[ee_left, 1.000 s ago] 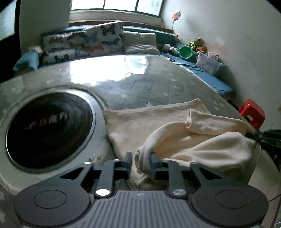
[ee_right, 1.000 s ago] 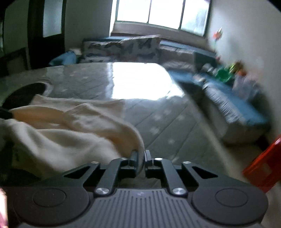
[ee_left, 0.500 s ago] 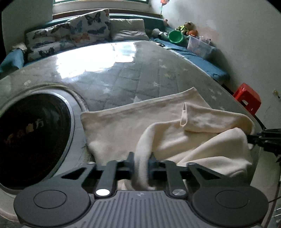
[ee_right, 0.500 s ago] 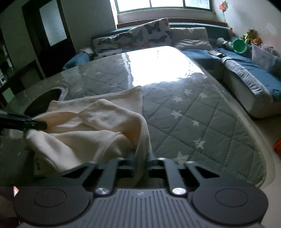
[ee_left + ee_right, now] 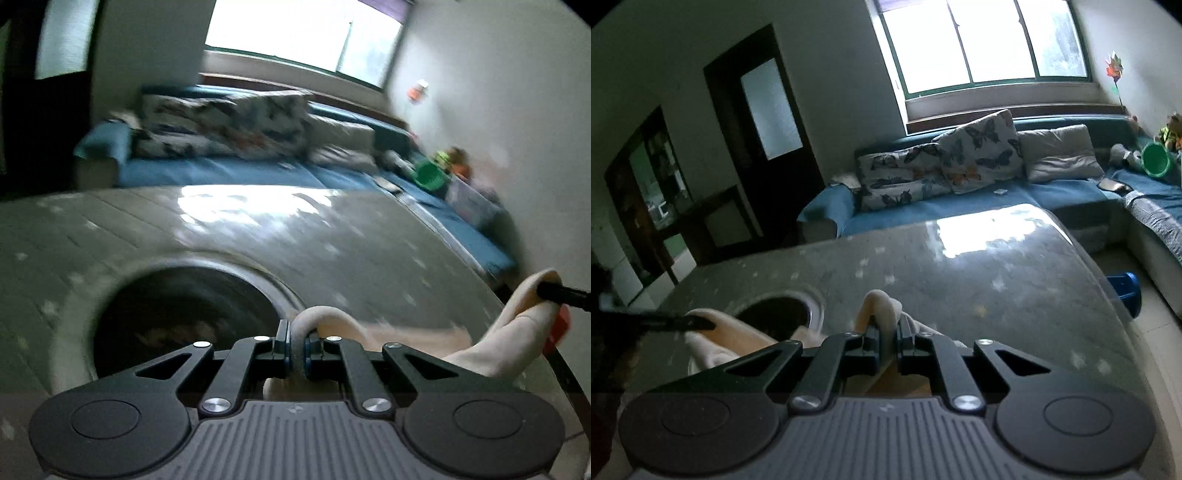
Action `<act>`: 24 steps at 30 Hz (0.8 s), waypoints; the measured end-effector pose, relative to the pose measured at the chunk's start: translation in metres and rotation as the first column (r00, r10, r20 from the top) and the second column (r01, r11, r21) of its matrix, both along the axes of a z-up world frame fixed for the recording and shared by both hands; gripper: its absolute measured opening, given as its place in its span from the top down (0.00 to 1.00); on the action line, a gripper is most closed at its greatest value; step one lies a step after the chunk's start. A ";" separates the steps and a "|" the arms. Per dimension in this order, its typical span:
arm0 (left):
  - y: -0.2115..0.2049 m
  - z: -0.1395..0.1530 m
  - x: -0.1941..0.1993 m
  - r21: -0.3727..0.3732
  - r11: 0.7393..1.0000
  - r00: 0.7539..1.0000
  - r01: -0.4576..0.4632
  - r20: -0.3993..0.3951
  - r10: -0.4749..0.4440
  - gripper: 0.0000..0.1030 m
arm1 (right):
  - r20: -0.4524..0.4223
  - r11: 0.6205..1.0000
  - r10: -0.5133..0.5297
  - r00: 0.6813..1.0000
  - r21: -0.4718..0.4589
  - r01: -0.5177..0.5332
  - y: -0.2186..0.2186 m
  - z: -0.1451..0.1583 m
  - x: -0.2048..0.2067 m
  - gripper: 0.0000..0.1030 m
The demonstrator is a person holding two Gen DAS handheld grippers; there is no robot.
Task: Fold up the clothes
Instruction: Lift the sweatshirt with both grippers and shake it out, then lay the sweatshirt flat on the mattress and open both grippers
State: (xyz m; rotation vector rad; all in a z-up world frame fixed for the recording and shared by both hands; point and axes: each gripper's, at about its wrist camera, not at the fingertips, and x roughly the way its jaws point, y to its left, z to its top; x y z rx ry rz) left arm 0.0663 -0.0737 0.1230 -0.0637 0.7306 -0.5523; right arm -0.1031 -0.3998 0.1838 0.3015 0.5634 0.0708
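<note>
A cream garment [image 5: 498, 347] hangs lifted between my two grippers above the grey quilted table [image 5: 258, 229]. My left gripper [image 5: 297, 349] is shut on one bunched edge of it. My right gripper [image 5: 888, 341] is shut on another edge of the cream garment [image 5: 881, 306]. The right gripper's tip shows at the right of the left wrist view [image 5: 554, 293], pinching cloth. The left gripper's tip shows at the left of the right wrist view [image 5: 698, 325], also pinching cloth. Most of the garment hangs below the cameras, hidden.
A dark round hole [image 5: 184, 325] with a metal rim is set in the table [image 5: 997, 266]; it also shows in the right wrist view [image 5: 779, 314]. A blue sofa [image 5: 960, 199] with butterfly pillows stands behind. A blue stool [image 5: 1126, 286] and a red stool [image 5: 559, 330] stand by the table's right side.
Both grippers have risen and tilted up, lifting the garment off the table. The cloth that lay spread on the surface now hangs between them. The left view is blurred by motion.
</note>
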 end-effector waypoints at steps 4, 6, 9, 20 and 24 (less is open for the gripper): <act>0.014 0.033 0.034 -0.031 0.995 0.992 -0.098 0.073 0.100 0.93 | 0.049 1.000 -0.009 0.999 -0.014 0.010 0.011 0.016 0.061 0.94; 0.022 0.058 0.044 -0.059 0.989 0.980 -0.138 0.138 0.145 0.93 | 0.110 1.000 -0.002 0.994 -0.015 0.004 0.021 0.034 0.086 0.94; 0.036 0.093 0.053 -0.120 0.976 0.955 -0.180 0.216 0.202 0.92 | 0.223 1.000 0.014 0.975 -0.012 -0.012 0.032 0.064 0.101 0.94; 0.061 0.048 0.001 -0.038 0.996 0.996 -0.086 -0.006 0.085 0.89 | 0.096 0.990 0.090 0.991 -0.115 -0.079 0.042 0.035 0.075 0.93; 0.054 -0.011 -0.034 0.025 0.999 0.988 -0.029 -0.151 0.033 0.87 | -0.102 0.991 0.076 0.992 -0.101 -0.086 0.040 -0.024 0.059 0.93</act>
